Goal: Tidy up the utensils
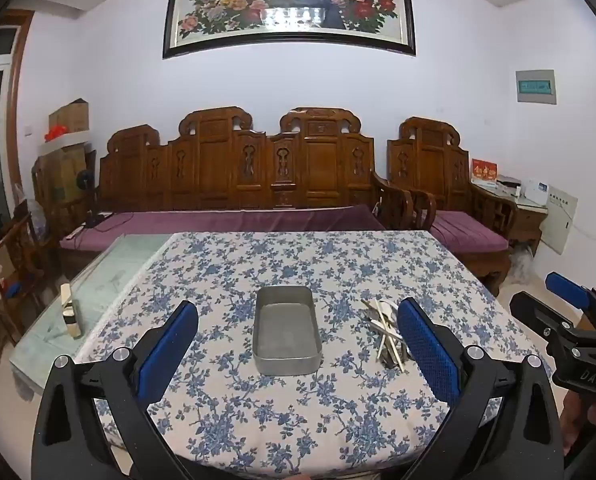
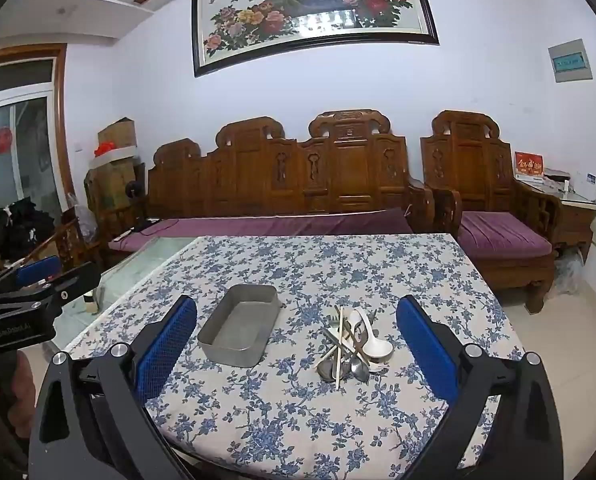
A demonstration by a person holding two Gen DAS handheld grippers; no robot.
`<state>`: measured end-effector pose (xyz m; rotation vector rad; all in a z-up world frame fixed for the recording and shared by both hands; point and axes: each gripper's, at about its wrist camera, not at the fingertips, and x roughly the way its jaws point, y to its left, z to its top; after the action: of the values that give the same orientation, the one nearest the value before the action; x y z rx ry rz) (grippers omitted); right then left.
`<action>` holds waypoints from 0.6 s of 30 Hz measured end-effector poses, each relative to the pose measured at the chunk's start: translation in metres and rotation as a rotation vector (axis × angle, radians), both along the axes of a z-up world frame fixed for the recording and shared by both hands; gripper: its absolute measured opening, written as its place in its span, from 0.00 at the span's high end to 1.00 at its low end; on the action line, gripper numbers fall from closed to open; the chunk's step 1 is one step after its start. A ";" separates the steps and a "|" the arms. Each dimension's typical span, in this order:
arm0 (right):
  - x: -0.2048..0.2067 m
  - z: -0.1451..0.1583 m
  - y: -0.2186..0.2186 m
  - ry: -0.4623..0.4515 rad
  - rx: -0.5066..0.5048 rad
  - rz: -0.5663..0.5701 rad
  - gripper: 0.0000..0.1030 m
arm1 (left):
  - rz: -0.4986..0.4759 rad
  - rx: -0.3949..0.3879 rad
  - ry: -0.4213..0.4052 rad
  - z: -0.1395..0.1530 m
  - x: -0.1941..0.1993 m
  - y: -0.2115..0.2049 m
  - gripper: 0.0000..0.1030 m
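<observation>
An empty grey metal tray (image 1: 286,330) (image 2: 239,330) sits mid-table on the blue floral cloth. To its right lies a pile of utensils (image 2: 352,346) (image 1: 386,334): metal spoons, a fork, chopsticks and a white ceramic spoon (image 2: 372,338). My left gripper (image 1: 298,354) is open and empty, held above the table's near edge facing the tray. My right gripper (image 2: 298,354) is open and empty, facing the gap between tray and pile. In the left wrist view my right finger hides part of the pile.
The table (image 1: 338,420) has a bare glass strip on its left with a small box (image 1: 70,316) on it. A carved wooden sofa (image 1: 237,176) and armchair (image 2: 494,200) stand behind. The right gripper's body (image 1: 570,332) shows at the left view's right edge.
</observation>
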<state>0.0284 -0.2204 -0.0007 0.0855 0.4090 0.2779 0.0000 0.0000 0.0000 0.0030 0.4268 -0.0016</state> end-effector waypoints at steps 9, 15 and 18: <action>-0.001 0.002 0.001 -0.004 0.000 0.000 0.02 | -0.006 -0.002 -0.004 -0.001 0.000 0.001 0.06; 0.000 0.002 0.001 -0.005 0.001 0.000 0.02 | -0.002 0.005 -0.005 0.003 0.006 -0.003 0.06; -0.001 0.002 0.001 -0.005 0.001 0.000 0.02 | -0.002 0.006 -0.006 0.001 0.004 -0.003 0.06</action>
<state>0.0278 -0.2196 0.0015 0.0859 0.4041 0.2785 0.0035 -0.0032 0.0005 0.0093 0.4205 -0.0025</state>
